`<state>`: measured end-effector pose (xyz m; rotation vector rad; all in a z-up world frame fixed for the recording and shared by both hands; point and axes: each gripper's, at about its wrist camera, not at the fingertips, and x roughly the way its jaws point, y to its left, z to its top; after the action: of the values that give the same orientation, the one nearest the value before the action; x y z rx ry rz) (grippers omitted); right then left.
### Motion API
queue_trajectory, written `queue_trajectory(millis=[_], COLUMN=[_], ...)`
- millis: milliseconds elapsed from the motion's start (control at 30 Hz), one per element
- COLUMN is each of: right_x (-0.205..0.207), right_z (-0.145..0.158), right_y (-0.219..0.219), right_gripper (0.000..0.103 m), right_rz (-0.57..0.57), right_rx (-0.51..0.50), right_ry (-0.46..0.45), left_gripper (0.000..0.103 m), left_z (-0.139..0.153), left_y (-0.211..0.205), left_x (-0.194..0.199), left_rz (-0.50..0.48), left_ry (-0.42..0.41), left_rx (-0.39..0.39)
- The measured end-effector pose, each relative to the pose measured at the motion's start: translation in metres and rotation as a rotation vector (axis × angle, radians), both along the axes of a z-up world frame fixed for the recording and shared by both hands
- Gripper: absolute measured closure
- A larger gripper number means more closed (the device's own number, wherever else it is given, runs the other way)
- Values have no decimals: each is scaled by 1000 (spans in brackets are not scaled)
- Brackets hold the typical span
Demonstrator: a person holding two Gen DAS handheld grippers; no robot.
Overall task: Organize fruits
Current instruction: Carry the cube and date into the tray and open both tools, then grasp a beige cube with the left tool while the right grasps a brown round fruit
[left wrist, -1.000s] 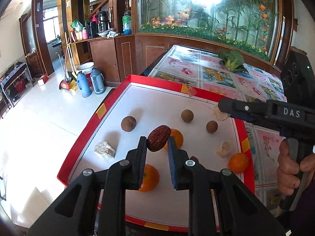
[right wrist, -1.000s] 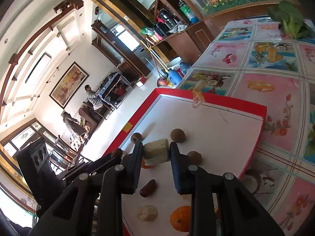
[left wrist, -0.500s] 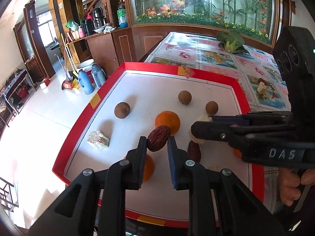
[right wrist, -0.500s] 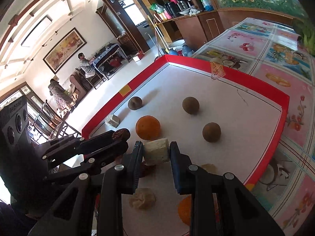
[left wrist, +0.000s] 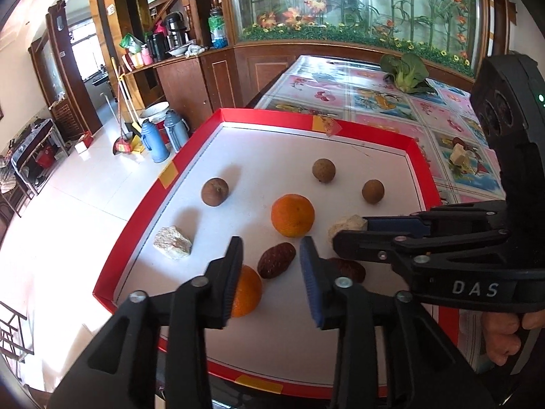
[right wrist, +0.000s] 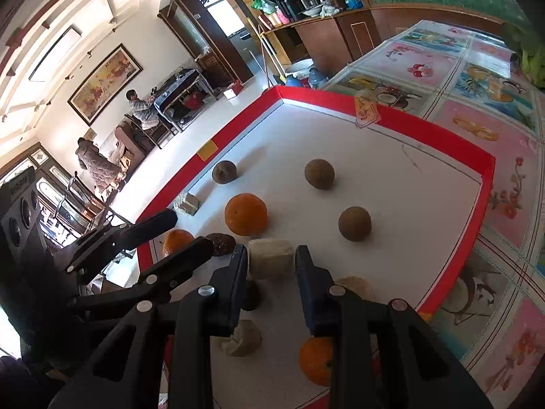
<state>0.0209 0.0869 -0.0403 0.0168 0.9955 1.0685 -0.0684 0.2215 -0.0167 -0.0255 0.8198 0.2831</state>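
A red-rimmed white tray (left wrist: 357,124) holds the fruit. My left gripper (left wrist: 270,262) is open; the dark red date (left wrist: 276,264) lies on the tray between its fingers. A second date (left wrist: 351,269) lies just right of it. My right gripper (right wrist: 270,262) is open too; the pale beige block (right wrist: 270,262) sits between its fingers, and I cannot tell if they touch it. An orange (left wrist: 292,215) sits mid-tray, another (left wrist: 247,291) behind my left finger, a third (right wrist: 316,361) near the front edge. Three brown longans (left wrist: 214,192) (left wrist: 323,170) (left wrist: 373,191) lie farther back.
A rough white chunk (left wrist: 172,247) lies by the tray's left rim. Pale lumps (right wrist: 240,339) (right wrist: 354,286) lie near my right gripper. The tray sits on a flowered tablecloth (left wrist: 374,95) with a leafy green (left wrist: 407,73) and a small block (left wrist: 458,154). The floor drops away on the left.
Both grippers have come down to the tray and opened. The date has left my left gripper's fingers and now lies on the tray; the beige block sits low between my right fingers.
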Motion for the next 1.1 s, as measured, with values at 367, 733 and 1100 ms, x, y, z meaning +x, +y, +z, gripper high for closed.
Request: queue_trajectory(millis=[367, 733, 1100], right_x=[2, 28, 76], right_z=[23, 38, 45], right_y=[-18, -55, -146], right_gripper=[65, 64, 59], right_rz=[-46, -188, -444], right_rx=[111, 150, 199], right_ry=[-36, -85, -75], left_gripper=[15, 2, 0], left_z=[8, 28, 52], left_y=[-17, -28, -62], left_x=[-3, 1, 26], left_rz=[-9, 42, -27], left_ry=[-59, -112, -139], left_rx=[72, 173, 199])
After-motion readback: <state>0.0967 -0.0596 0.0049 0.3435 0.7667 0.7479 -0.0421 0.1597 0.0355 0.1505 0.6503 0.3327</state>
